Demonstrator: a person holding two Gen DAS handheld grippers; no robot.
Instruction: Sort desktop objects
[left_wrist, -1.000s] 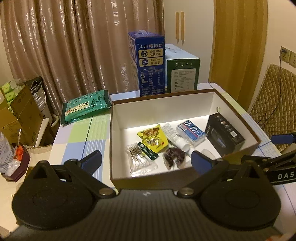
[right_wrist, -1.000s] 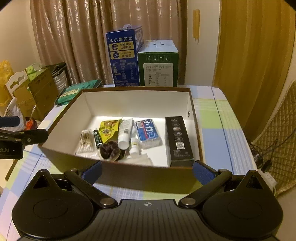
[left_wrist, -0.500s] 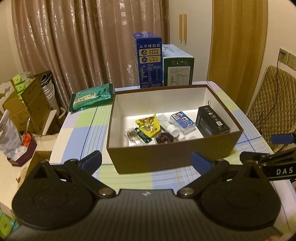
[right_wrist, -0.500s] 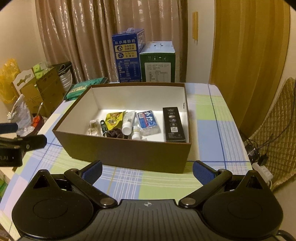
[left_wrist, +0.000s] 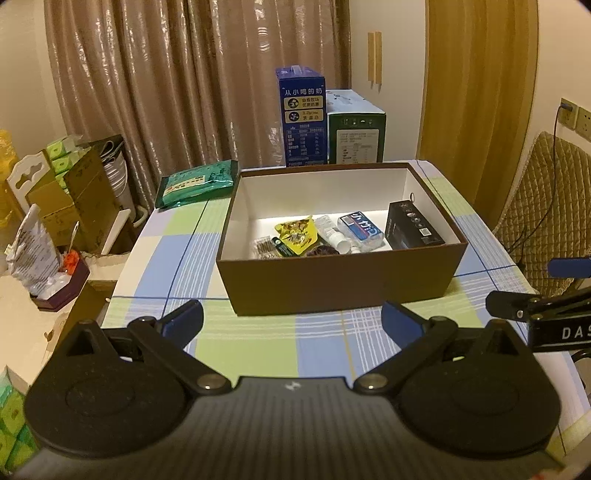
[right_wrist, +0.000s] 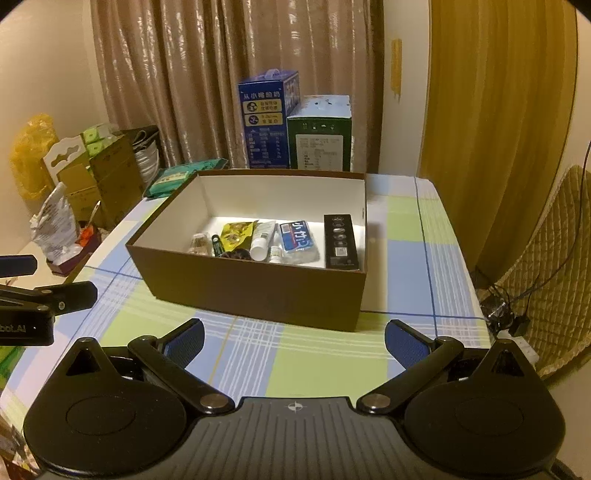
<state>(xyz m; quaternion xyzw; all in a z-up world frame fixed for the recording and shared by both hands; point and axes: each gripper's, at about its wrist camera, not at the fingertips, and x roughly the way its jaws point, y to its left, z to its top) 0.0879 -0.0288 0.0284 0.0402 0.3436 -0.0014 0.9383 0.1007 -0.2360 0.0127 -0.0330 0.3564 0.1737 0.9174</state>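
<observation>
Checked blue-and-green cloth covers the table, with shiny brown curtains behind. At its middle stands the brown box, already holding the small items: a yellow snack packet, a white tube, a blue tissue pack and a black carton. Only a green packet lies outside, left of the box, so sorting looks nearly finished. Behind the box, a blue carton carries Chinese print. Left gripper and right gripper hover before the box, jaws spread wide, holding nothing.
</observation>
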